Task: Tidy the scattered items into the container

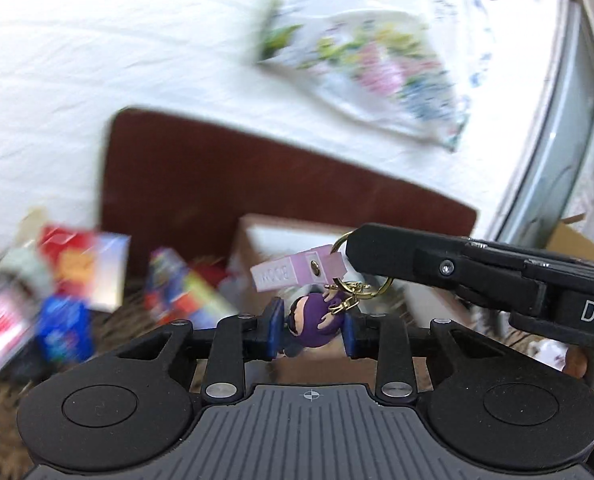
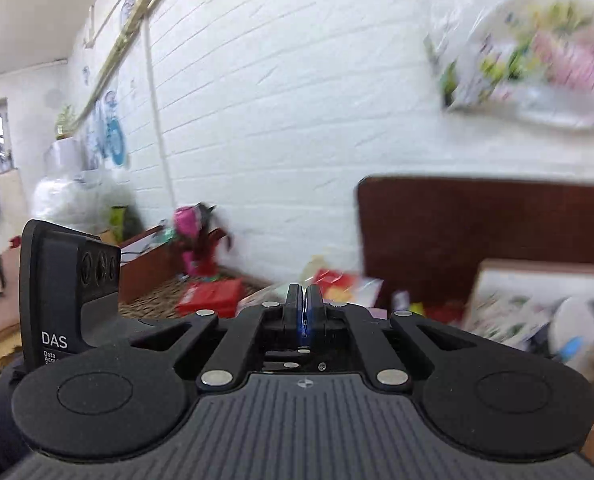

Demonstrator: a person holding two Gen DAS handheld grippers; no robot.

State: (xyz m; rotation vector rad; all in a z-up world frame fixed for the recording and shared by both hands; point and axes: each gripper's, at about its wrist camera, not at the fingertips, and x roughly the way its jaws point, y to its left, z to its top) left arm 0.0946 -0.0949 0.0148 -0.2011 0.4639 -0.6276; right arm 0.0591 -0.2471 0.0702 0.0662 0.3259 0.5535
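- Left wrist view: the left tongs (image 1: 311,330) were clamped on a purple keychain figure (image 1: 311,326), held above the cardboard box (image 1: 257,236).
- The right tongs (image 2: 305,312) were fully closed; the keyring (image 1: 347,240) appeared pinched at their tip.
- Several packets (image 1: 69,272) remained scattered on the woven mat (image 1: 1,420); tidying was judged unfinished.

Motion blurs the packets (image 1: 57,280) at left beyond reading, and the floral bag (image 1: 361,68); the box (image 2: 537,300) runs off frame.
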